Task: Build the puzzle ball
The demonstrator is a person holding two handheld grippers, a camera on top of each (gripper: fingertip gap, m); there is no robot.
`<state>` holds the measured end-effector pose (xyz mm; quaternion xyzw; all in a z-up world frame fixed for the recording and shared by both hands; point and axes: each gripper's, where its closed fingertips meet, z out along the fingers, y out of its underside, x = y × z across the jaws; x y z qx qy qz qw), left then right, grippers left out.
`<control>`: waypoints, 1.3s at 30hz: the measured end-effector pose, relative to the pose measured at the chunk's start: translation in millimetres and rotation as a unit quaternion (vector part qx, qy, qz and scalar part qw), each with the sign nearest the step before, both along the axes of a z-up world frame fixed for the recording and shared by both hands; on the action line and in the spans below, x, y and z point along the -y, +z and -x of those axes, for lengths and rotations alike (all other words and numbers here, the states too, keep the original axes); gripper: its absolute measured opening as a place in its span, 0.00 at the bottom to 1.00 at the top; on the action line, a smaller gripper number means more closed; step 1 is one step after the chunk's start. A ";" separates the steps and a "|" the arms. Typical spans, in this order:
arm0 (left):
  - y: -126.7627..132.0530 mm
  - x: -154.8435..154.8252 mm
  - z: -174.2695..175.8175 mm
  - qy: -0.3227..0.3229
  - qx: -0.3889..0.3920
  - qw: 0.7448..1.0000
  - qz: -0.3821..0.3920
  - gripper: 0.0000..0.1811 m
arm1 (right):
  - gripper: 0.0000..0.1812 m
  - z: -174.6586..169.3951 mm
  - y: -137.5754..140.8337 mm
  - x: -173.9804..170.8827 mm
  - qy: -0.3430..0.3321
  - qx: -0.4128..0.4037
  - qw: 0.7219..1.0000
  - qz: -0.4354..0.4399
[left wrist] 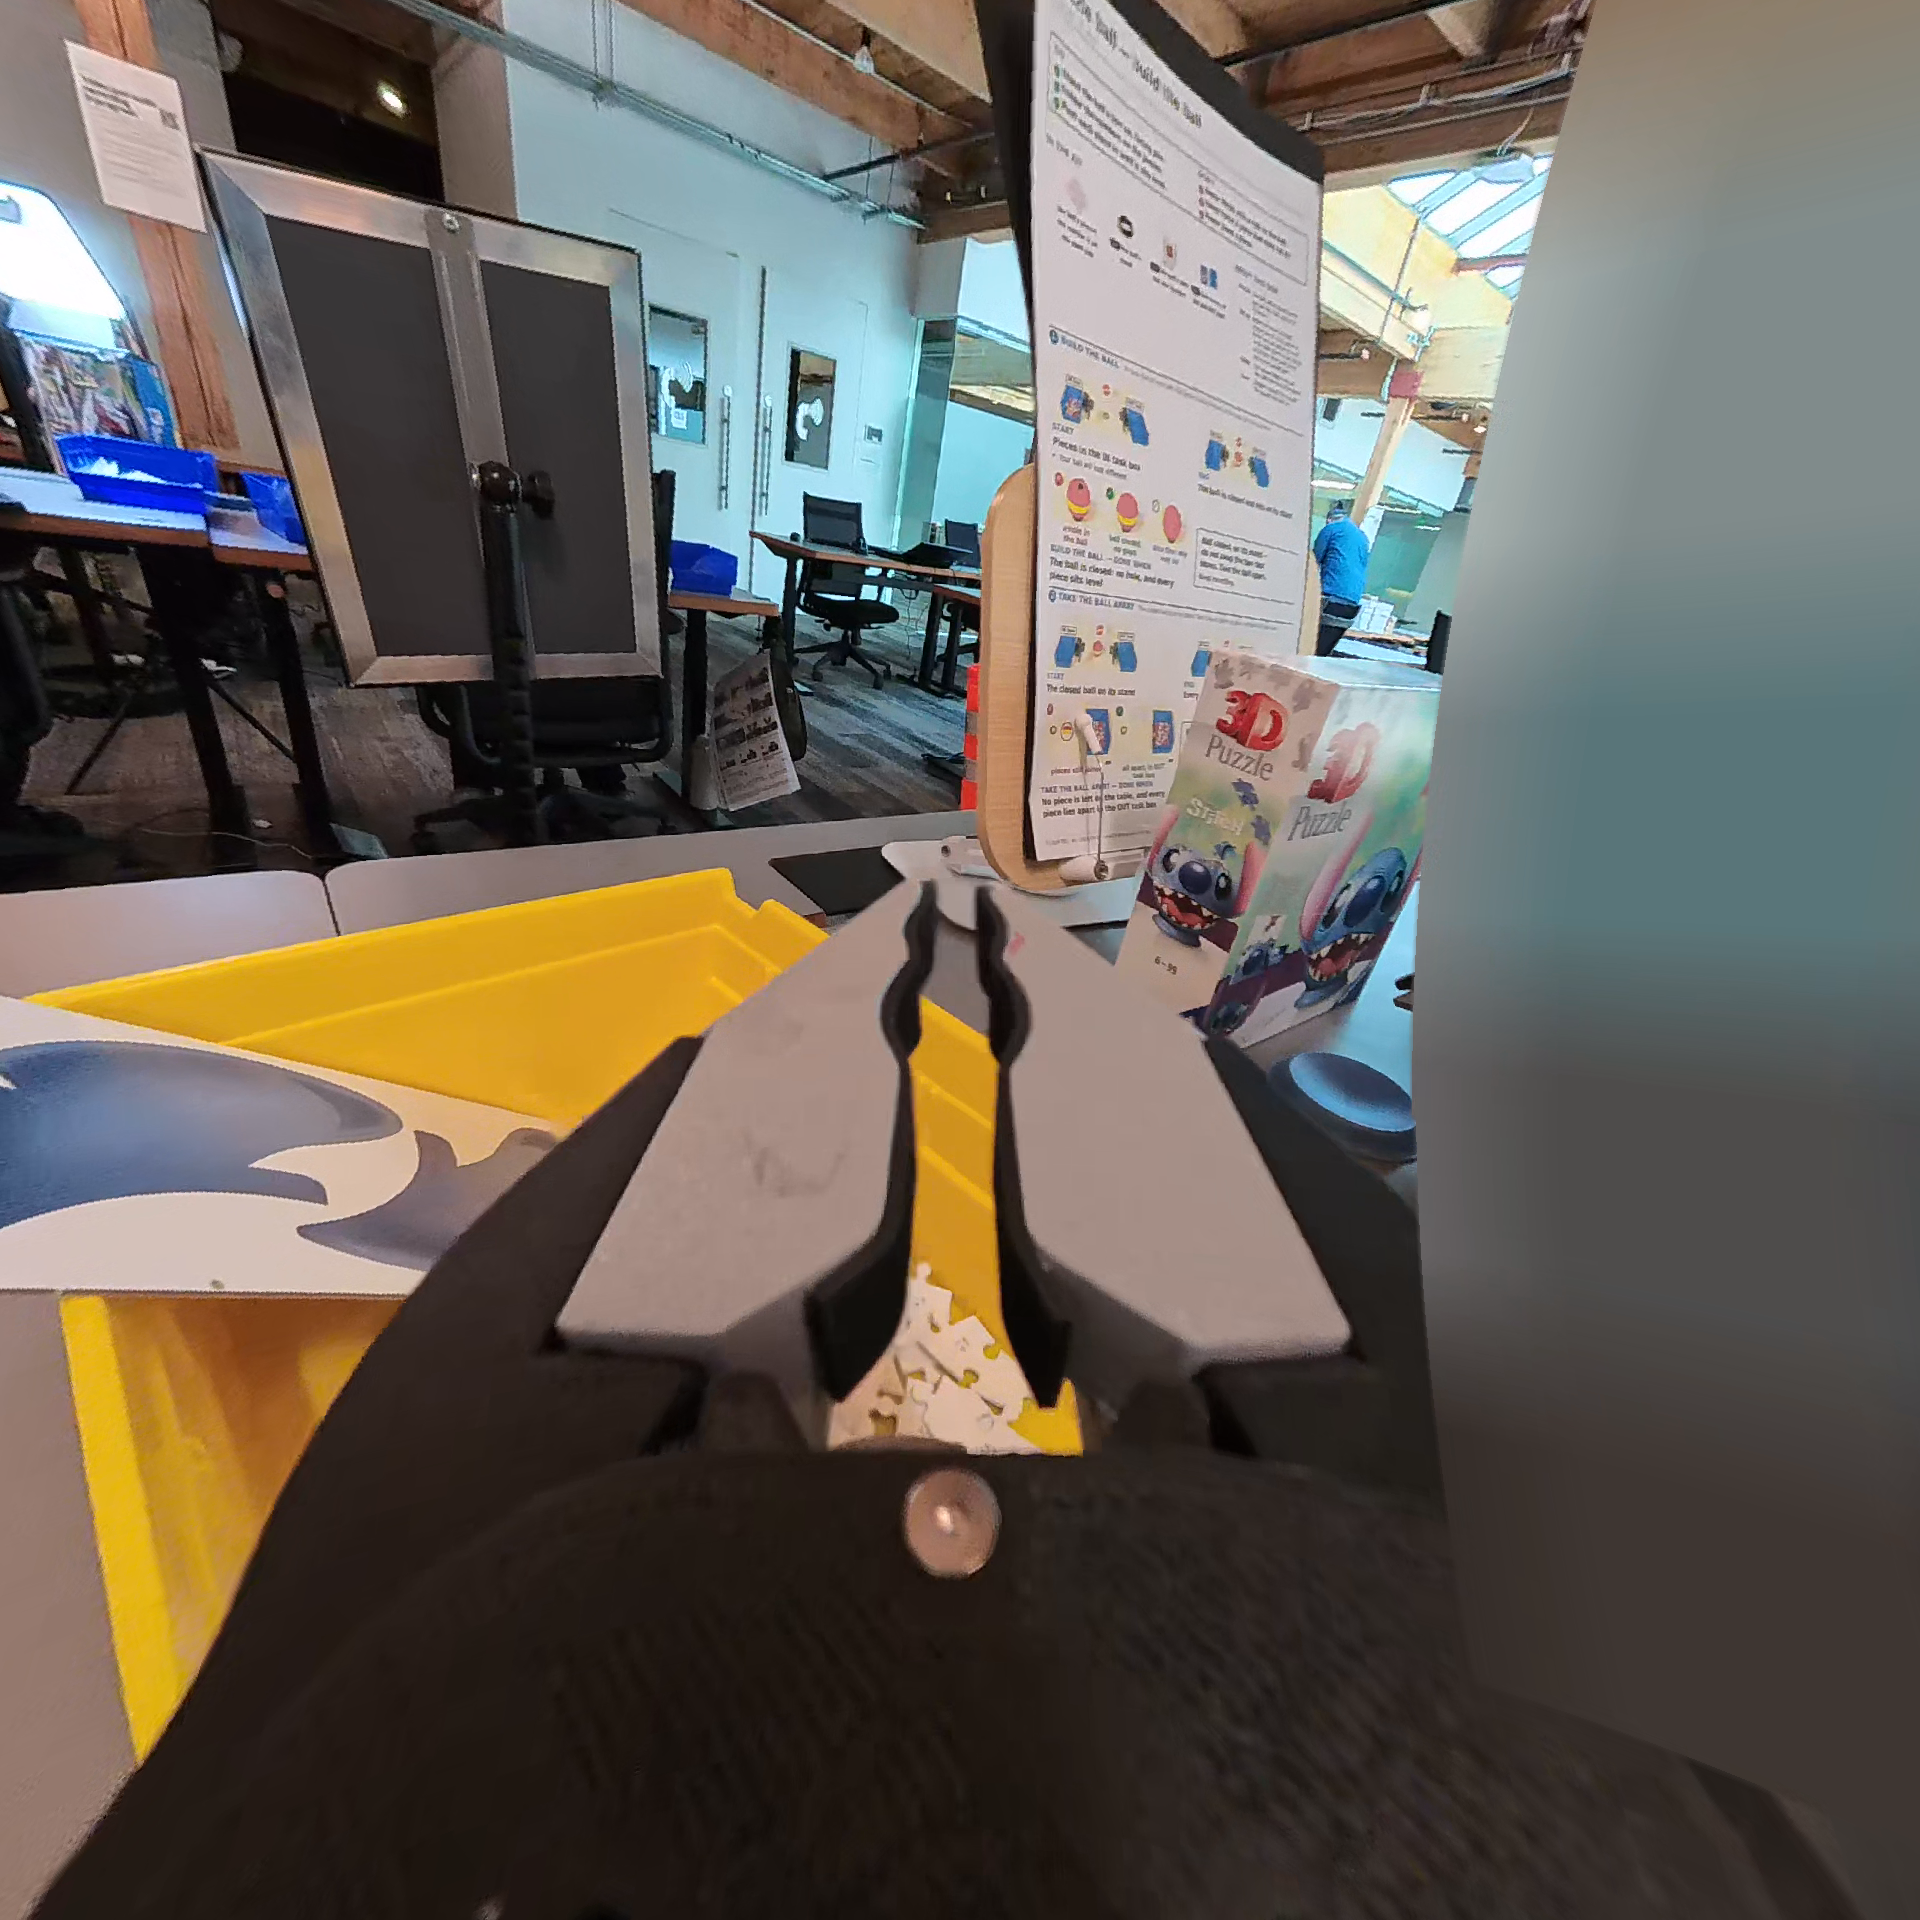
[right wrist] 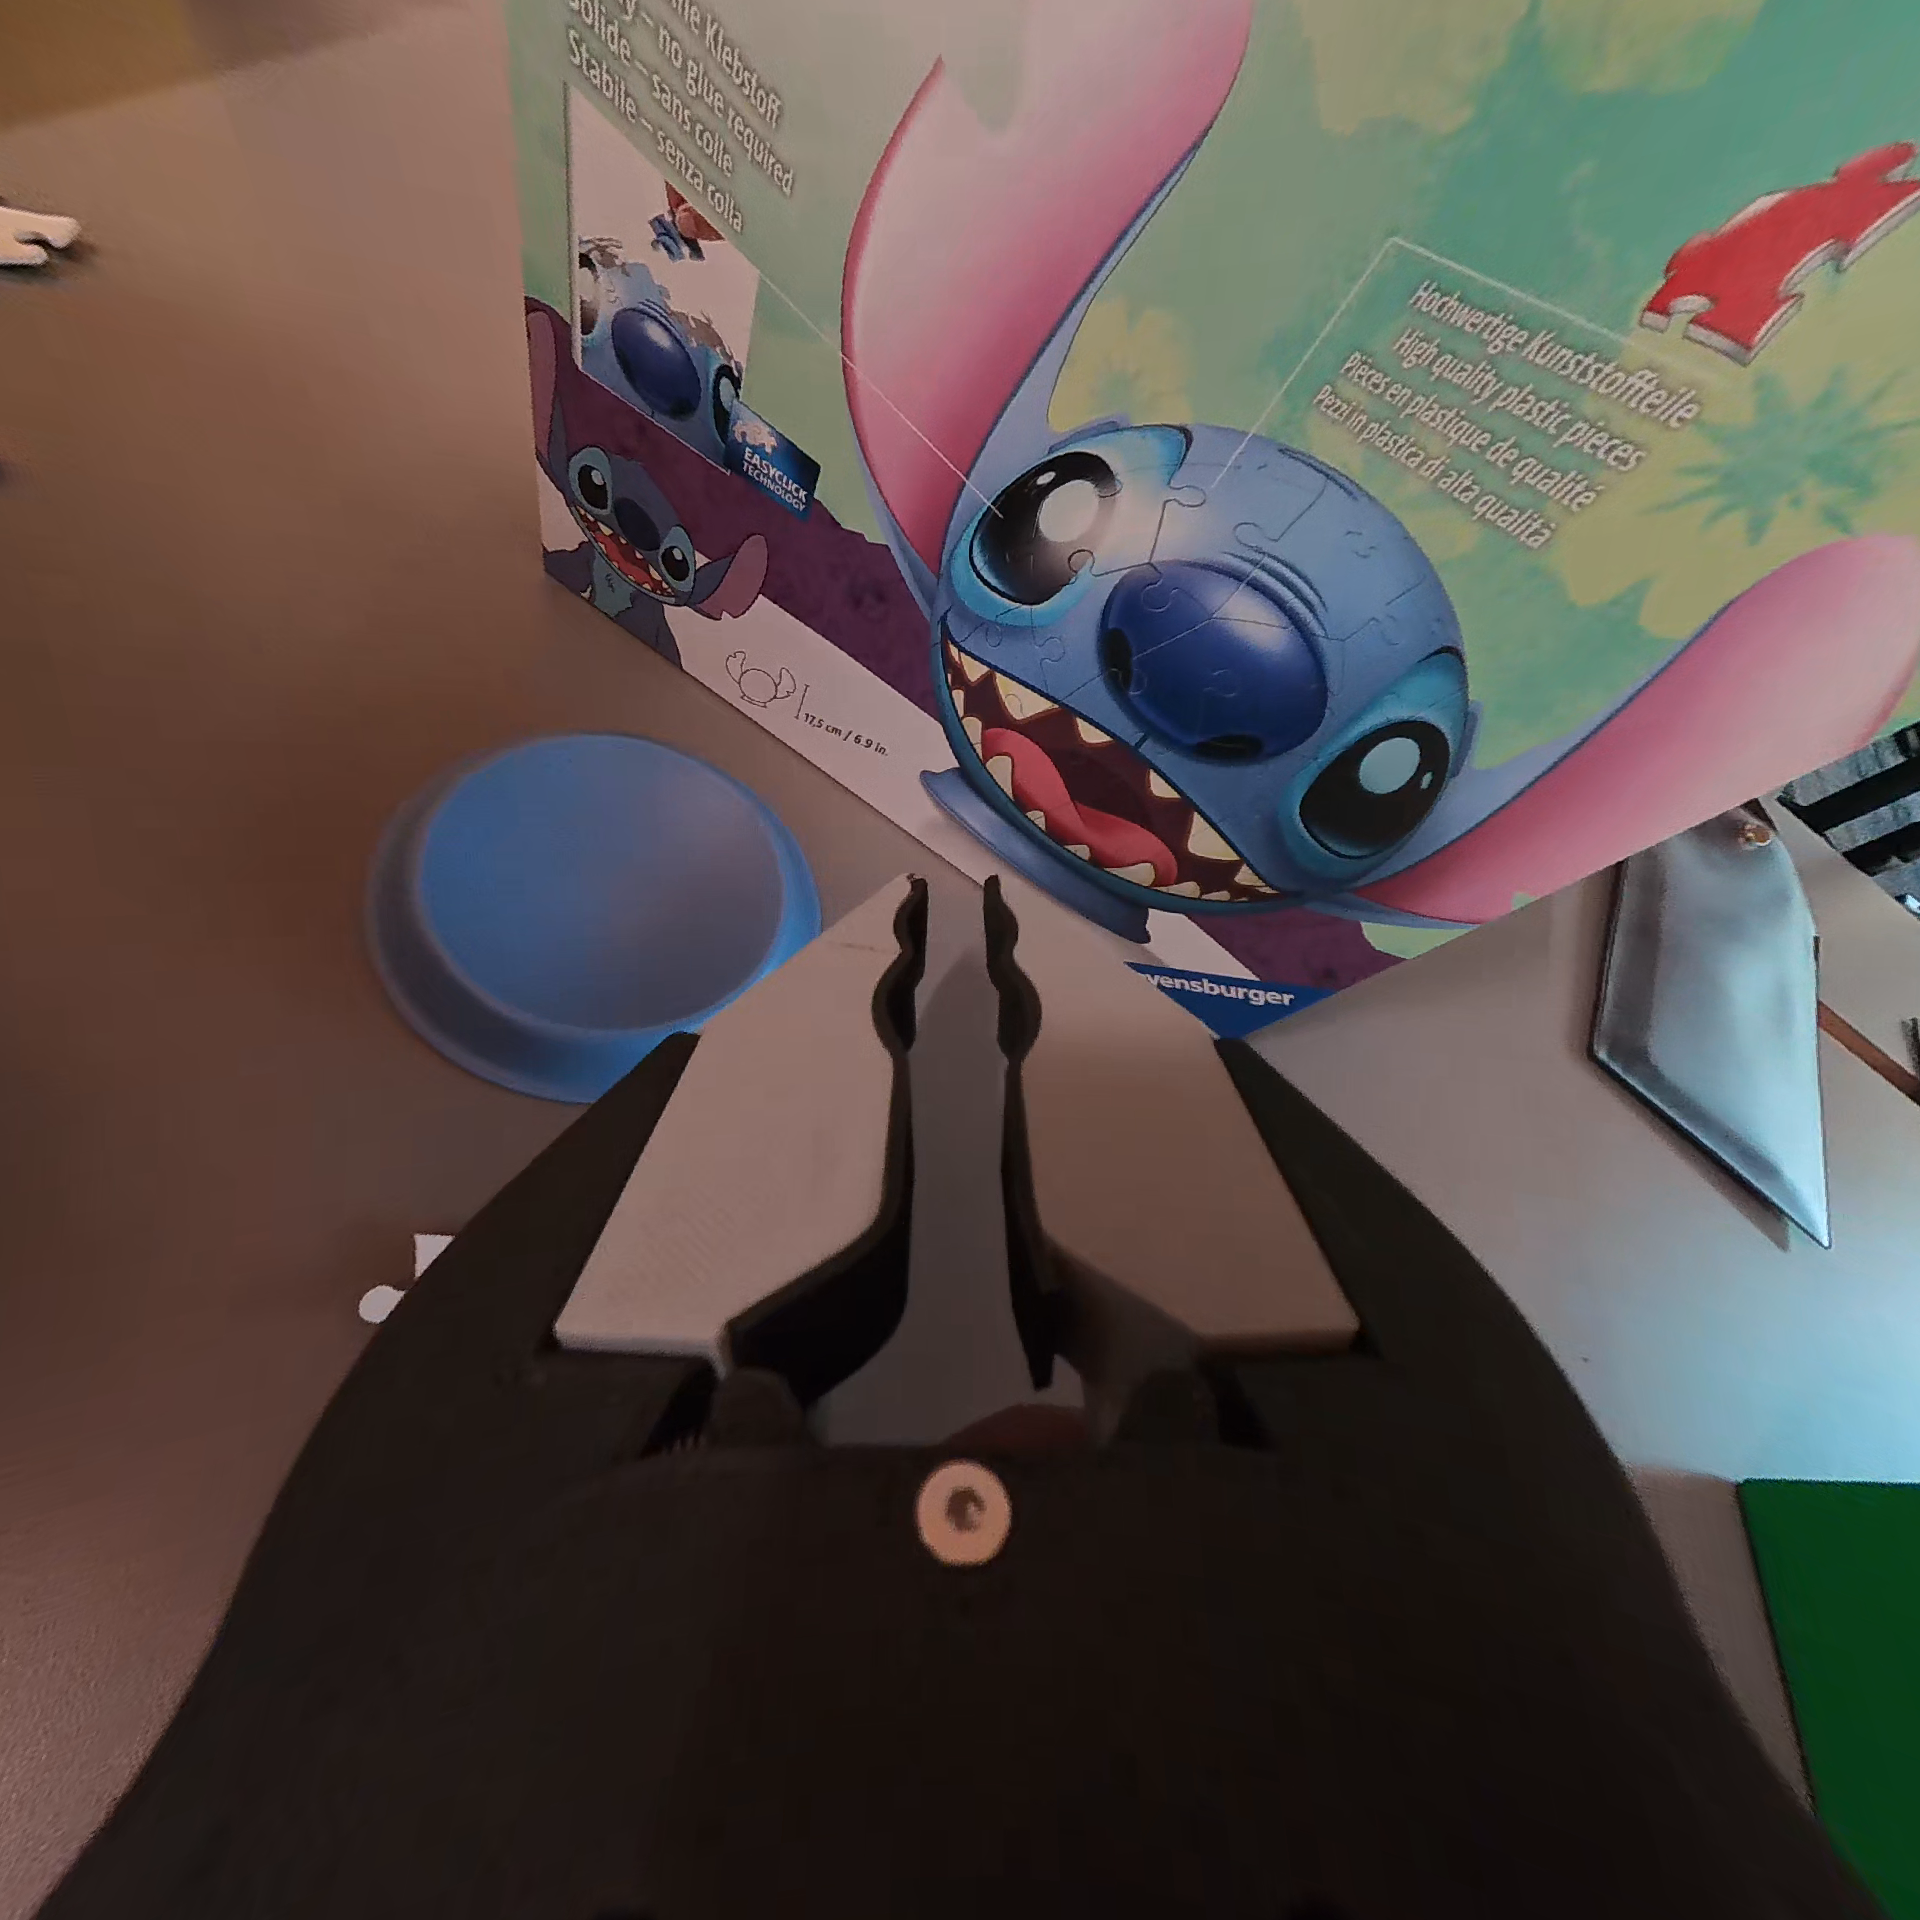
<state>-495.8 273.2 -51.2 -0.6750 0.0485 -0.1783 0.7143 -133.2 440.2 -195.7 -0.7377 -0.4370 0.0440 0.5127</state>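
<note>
In the left wrist view my left gripper (left wrist: 954, 906) hovers over a yellow bin (left wrist: 499, 987). Its jaws stand a narrow gap apart with nothing between them. White puzzle pieces (left wrist: 940, 1371) lie in the bin under the fingers. In the right wrist view my right gripper (right wrist: 953, 904) is low over the table, also slightly open and empty. It points between the round blue ball stand (right wrist: 582, 914) and the upright puzzle box (right wrist: 1195, 468). Loose white pieces lie at the far left (right wrist: 31, 234) and beside the gripper (right wrist: 395, 1294). The stand (left wrist: 1340, 1107) and the box (left wrist: 1278, 831) also show in the left wrist view.
A printed blue-and-white card (left wrist: 208, 1143) lies over the bin's left side. An instruction sheet (left wrist: 1164, 416) stands on a wooden holder behind the box. A metal plate (right wrist: 1714, 1018) and a green mat (right wrist: 1839, 1683) lie to the right. About 45 centimeters separates my left fingertips from my right.
</note>
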 end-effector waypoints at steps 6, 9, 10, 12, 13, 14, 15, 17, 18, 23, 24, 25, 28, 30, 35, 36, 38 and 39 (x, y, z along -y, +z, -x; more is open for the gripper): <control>4.0 1.6 6.7 0.008 0.006 1.000 -0.007 0.19 | 0.10 1.6 -5.4 0.8 0.000 -0.004 1.000 0.019; 3.2 1.0 8.2 0.011 0.005 1.000 -0.006 0.19 | 0.12 1.4 -4.4 0.4 -0.002 -0.011 1.000 0.020; 2.8 1.2 7.8 0.010 0.003 1.000 -0.005 0.20 | 0.12 1.1 -3.8 0.2 -0.002 -0.013 1.000 0.020; 2.7 1.8 8.3 0.010 -0.002 1.000 -0.003 0.22 | 0.12 1.0 -3.1 0.1 -0.002 -0.017 1.000 0.021; 3.5 2.2 10.1 0.014 -0.005 1.000 -0.004 0.23 | 0.12 1.0 -3.0 0.1 -0.002 -0.017 1.000 0.021; 5.3 3.3 13.2 0.021 -0.006 1.000 -0.007 0.23 | 0.12 1.1 -2.6 0.0 -0.002 -0.017 1.000 0.020; 8.1 4.8 16.3 0.026 -0.005 1.000 -0.013 0.23 | 0.11 1.4 -2.0 0.3 -0.002 -0.018 1.000 0.018; 14.0 8.5 22.1 0.033 0.002 0.999 -0.024 0.23 | 0.12 2.1 -2.1 0.5 -0.001 -0.016 1.000 0.016; 16.7 10.2 24.4 0.036 0.005 0.999 -0.030 0.22 | 0.12 2.4 -2.6 0.4 -0.001 -0.015 1.000 0.017; 15.0 9.2 23.8 0.031 0.011 0.999 -0.027 0.22 | 0.11 3.4 -6.1 -0.2 0.000 -0.015 1.000 0.022; 14.5 8.8 22.9 0.030 0.009 0.999 -0.025 0.23 | 0.11 3.6 -6.4 -0.6 -0.001 -0.016 1.000 0.022; 14.4 8.7 22.3 0.029 0.008 0.999 -0.025 0.22 | 0.11 3.5 -6.5 -0.9 -0.002 -0.017 1.000 0.022; 15.4 9.5 22.6 0.029 0.009 0.999 -0.027 0.22 | 0.14 2.8 -6.2 -2.6 -0.007 -0.022 0.999 0.022; 14.8 9.1 22.2 0.026 0.011 0.999 -0.025 0.22 | 0.15 2.2 -6.2 -3.7 -0.009 -0.027 0.999 0.025; 10.4 6.3 17.5 0.015 0.010 1.000 -0.014 0.24 | 0.15 2.5 -6.6 -4.1 -0.009 -0.034 0.999 0.029; 11.0 6.4 18.0 0.017 0.008 1.000 -0.015 0.24 | 0.15 2.6 -6.8 -4.0 -0.009 -0.033 0.999 0.029; 11.8 6.9 19.2 0.022 0.004 1.000 -0.017 0.24 | 0.15 3.3 -7.1 -3.7 -0.008 -0.032 0.999 0.028; 12.2 7.2 18.7 0.021 0.005 1.000 -0.018 0.24 | 0.15 3.7 -7.4 -3.4 -0.007 -0.031 0.999 0.029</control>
